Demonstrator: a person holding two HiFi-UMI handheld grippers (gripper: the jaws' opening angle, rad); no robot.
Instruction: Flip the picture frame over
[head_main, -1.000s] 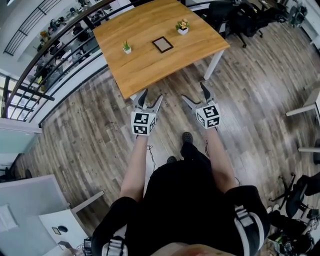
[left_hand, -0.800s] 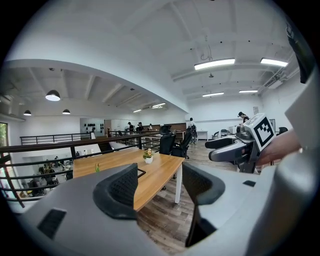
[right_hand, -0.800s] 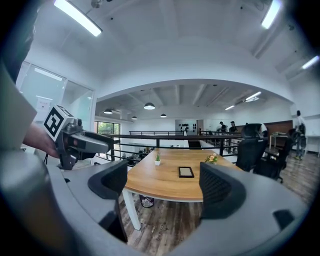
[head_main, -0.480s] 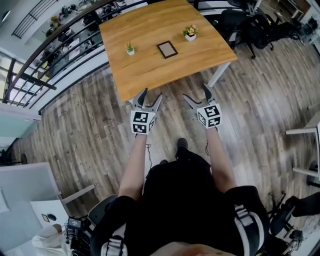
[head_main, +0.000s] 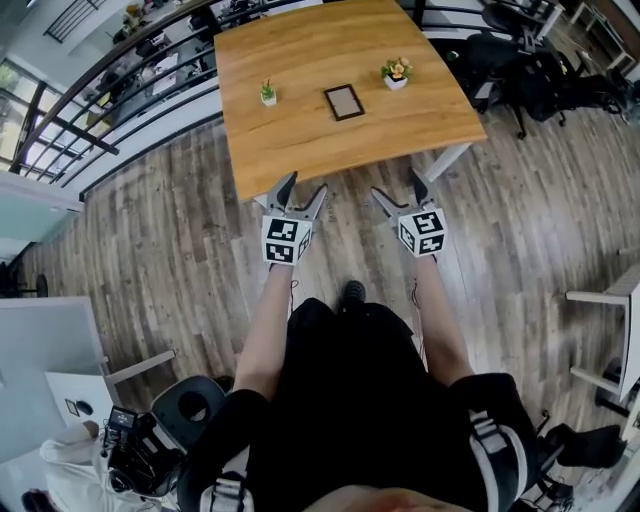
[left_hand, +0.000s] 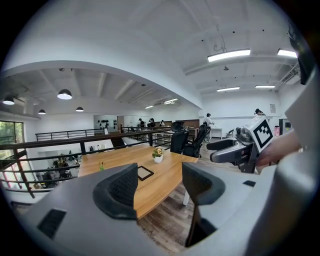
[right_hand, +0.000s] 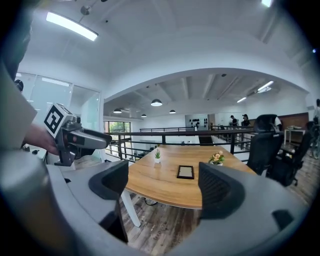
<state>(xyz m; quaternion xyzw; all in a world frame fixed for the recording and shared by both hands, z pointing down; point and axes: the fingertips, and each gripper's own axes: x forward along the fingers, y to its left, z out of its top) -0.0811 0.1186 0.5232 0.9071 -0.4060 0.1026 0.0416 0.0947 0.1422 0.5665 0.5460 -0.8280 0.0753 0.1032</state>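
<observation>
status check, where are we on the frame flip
Left gripper and right gripper open, empty, short of the table. Picture frame flat mid-table, not yet touched. Green plant and flower pot flank it, apart; path clear.

The person wears a black short-sleeved top (head_main: 370, 400), a dark shoe (head_main: 351, 293) and grey-striped shoulder straps (head_main: 495, 445). The left gripper (head_main: 305, 186) and right gripper (head_main: 396, 184) have grey jaws, black ribbed pads (left_hand: 122, 187) and white cubes (head_main: 286, 241) bearing black square markers

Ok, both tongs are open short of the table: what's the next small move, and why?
Probably step forward: the picture frame lies flat on the table, while the left tongs and right tongs hang open, empty, short of its edge.
</observation>
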